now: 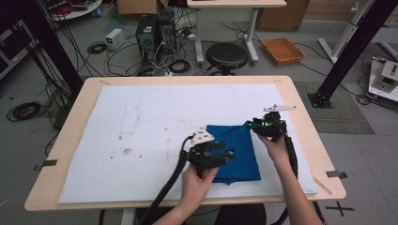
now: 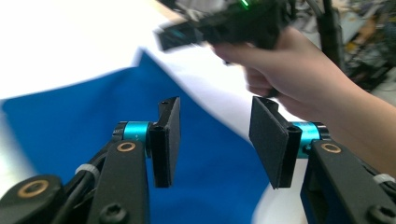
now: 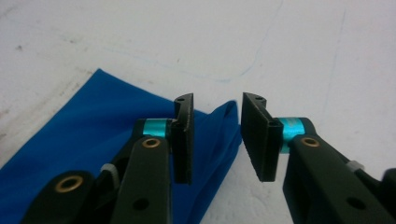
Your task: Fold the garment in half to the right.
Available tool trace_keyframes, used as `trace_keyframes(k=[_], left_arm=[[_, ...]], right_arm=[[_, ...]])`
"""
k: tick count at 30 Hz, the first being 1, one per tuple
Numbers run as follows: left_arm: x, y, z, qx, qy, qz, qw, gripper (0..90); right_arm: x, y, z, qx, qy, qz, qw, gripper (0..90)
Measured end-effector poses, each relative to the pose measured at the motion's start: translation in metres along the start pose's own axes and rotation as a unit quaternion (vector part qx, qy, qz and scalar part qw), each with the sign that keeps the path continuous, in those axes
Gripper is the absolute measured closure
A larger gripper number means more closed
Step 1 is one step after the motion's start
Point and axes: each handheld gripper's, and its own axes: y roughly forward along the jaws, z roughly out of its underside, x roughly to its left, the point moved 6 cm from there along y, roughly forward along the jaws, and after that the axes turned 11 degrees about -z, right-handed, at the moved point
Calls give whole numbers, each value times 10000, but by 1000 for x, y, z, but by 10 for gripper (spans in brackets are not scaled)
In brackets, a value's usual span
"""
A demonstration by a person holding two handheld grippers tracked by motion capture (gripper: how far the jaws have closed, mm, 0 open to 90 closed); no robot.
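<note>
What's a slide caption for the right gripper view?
Right tongs open over the corner of a folded blue cloth lying on a white mat.

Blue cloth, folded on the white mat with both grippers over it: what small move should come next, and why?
Probably lift both grippers clear of the blue cloth. It lies folded flat on the white mat, and neither pair of jaws is pressing on it: the left gripper hangs open above its middle, and the right gripper stands open at a corner fold.
</note>
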Motion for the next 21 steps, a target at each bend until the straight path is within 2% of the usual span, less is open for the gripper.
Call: trace_keyframes(k=[2, 5, 8, 12, 18, 20, 21], left_arm=[[18, -15, -1, -44, -118, -97, 9999, 528], [43, -33, -1, -88, -208, -290, 9993, 525], [66, -50, 4, -86, -334, -460, 9983, 526], [85, -63, 11, -51, -382, -621, 9973, 528], [100, -71, 18, -39, -457, -733, 9963, 528], [102, -73, 18, -49, -479, -748, 9960, 528], [103, -74, 18, -53, -471, -758, 9960, 528]], right_arm=[[1, 8, 4, 82, 85, 40, 9999, 715], [-2, 18, 13, 274, 225, 46, 9994, 896], [-6, 17, 19, 284, 302, 100, 9991, 900], [-10, 11, 25, 248, 409, 175, 9987, 900], [-15, 7, 27, 211, 451, 418, 9979, 868], [-19, 7, 30, 239, 587, 466, 9969, 791], [-18, 5, 31, 221, 681, 440, 9965, 786]])
